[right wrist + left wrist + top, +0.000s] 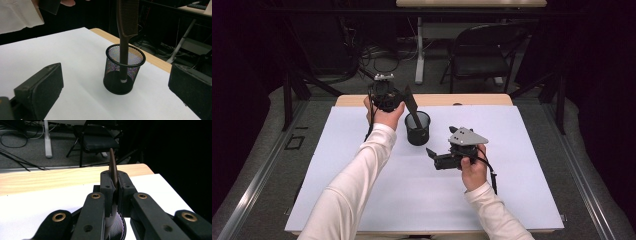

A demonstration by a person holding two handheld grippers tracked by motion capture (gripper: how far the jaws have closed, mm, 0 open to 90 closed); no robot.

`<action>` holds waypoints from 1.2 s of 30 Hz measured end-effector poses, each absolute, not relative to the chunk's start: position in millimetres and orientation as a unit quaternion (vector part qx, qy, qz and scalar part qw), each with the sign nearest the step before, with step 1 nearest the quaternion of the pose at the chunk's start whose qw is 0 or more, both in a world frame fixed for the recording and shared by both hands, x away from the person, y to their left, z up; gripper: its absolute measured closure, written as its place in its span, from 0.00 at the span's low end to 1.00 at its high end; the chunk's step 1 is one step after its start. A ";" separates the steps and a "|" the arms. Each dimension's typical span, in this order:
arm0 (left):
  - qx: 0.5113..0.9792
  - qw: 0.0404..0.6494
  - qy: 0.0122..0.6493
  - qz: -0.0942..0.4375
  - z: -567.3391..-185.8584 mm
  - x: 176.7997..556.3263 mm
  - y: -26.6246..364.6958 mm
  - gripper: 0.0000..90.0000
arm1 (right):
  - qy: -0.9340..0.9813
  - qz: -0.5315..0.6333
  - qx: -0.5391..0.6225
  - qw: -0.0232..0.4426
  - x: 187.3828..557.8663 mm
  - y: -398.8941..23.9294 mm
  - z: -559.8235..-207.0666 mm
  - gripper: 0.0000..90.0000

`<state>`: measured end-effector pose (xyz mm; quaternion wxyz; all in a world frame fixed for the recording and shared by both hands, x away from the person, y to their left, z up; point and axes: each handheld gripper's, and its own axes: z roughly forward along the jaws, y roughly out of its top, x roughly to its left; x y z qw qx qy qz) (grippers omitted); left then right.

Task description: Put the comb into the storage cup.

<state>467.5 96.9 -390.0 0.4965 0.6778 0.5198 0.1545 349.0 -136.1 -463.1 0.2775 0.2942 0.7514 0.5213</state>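
- While the left gripper stands over the black mesh cup, its jaws are clamped tight on the toothed end of a dark comb; the left gripper view shows the comb's thin edge pinched between the pads
- Comb hangs nearly upright, slightly tilted, handle end down inside the cup, tip close to or on the bottom – cannot tell which
- Right gripper sits apart on the white sheet, jaws wide apart with nothing between them, pointed toward the cup
- Handling, as judged: comb looks light, thin, stiff plastic, smooth on the flats; a grip across the flat faces seems sound, but it may pivot between the pads if the tip catches the mesh
- Cup looks light too, wire mesh, free-standing; a sideways nudge from the comb could tip or slide it. Best hold would be across the rim or wall
- Edges: cup stands toward the far side of the sheet, wooden table edge just beyond
- Open room: bare sheet all round the cup, plenty toward the near side; straight up is free for withdrawing
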 end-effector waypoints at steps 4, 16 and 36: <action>0.680 0.495 0.519 0.154 -391.3 467.5 94.8 0.94 | 0.751 0.522 0.293 0.277 348.7 -136.3 -462.8 0.00; 0.683 0.491 0.520 0.151 -394.5 468.9 92.0 0.94 | 0.751 0.523 0.293 0.276 347.4 -136.6 -462.2 0.00; 0.674 0.494 0.534 0.131 -405.6 473.0 95.4 0.94 | 0.754 0.522 0.293 0.272 348.3 -136.6 -463.3 0.00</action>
